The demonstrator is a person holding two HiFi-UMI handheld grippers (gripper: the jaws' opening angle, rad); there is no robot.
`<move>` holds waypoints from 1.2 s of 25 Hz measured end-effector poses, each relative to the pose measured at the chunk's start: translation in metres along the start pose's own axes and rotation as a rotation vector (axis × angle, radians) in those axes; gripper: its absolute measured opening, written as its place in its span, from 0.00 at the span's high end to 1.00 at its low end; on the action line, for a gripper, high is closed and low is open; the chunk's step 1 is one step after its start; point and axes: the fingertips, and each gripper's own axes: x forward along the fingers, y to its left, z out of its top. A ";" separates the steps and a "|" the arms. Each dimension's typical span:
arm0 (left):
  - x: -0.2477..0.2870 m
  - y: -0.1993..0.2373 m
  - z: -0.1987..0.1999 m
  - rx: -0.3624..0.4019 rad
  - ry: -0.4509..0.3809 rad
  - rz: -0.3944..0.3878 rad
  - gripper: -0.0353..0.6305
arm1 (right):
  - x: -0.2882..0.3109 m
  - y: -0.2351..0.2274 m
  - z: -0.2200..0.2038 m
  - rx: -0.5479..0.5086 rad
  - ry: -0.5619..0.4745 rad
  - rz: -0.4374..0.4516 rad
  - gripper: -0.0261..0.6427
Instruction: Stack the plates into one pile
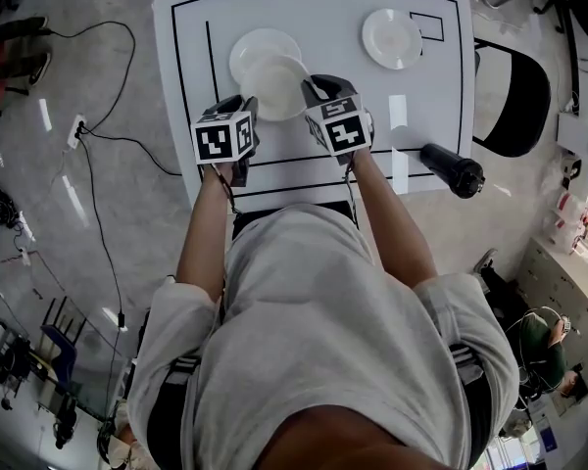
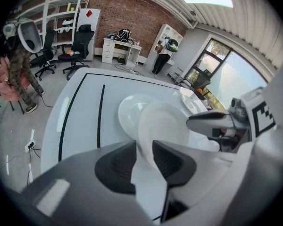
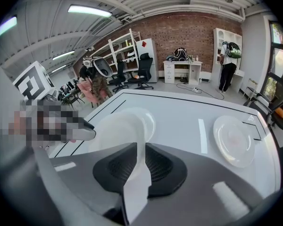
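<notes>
Head view: the left gripper (image 1: 249, 112) and right gripper (image 1: 313, 89) hold 1 plate (image 1: 274, 86) between them over the table (image 1: 431, 116). It partly covers a 2nd plate (image 1: 255, 49), and a 3rd plate (image 1: 392, 37) lies well apart to the right.

Left gripper view: the jaws are clamped on the held plate's near rim, with the 2nd plate just behind it.

Right gripper view: these jaws grip the opposite rim. The 3rd plate lies flat at right.

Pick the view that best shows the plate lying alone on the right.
Head view: the lone plate lies whole, seen from above. Right gripper view shows it whole but slanted; left gripper view, only an edge.
</notes>
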 end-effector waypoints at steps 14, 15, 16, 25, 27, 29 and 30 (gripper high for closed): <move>0.018 0.017 0.020 -0.009 0.012 0.000 0.79 | 0.025 -0.010 0.023 0.009 0.007 -0.003 0.88; 0.019 0.018 0.021 -0.010 0.011 0.000 0.79 | 0.027 -0.011 0.023 0.009 0.009 -0.002 0.88; 0.020 0.019 0.022 -0.012 0.007 0.002 0.79 | 0.029 -0.011 0.024 0.009 0.009 -0.001 0.88; 0.022 0.029 0.037 -0.005 -0.030 0.024 0.79 | 0.041 -0.013 0.033 -0.006 0.005 0.004 0.88; 0.024 0.032 0.039 0.002 -0.031 0.028 0.79 | 0.044 -0.013 0.035 -0.010 0.004 0.003 0.88; 0.024 0.035 0.040 0.005 -0.033 0.033 0.79 | 0.045 -0.012 0.037 -0.012 0.002 0.004 0.88; 0.024 0.036 0.041 0.006 -0.035 0.036 0.79 | 0.046 -0.012 0.037 -0.014 0.001 0.005 0.88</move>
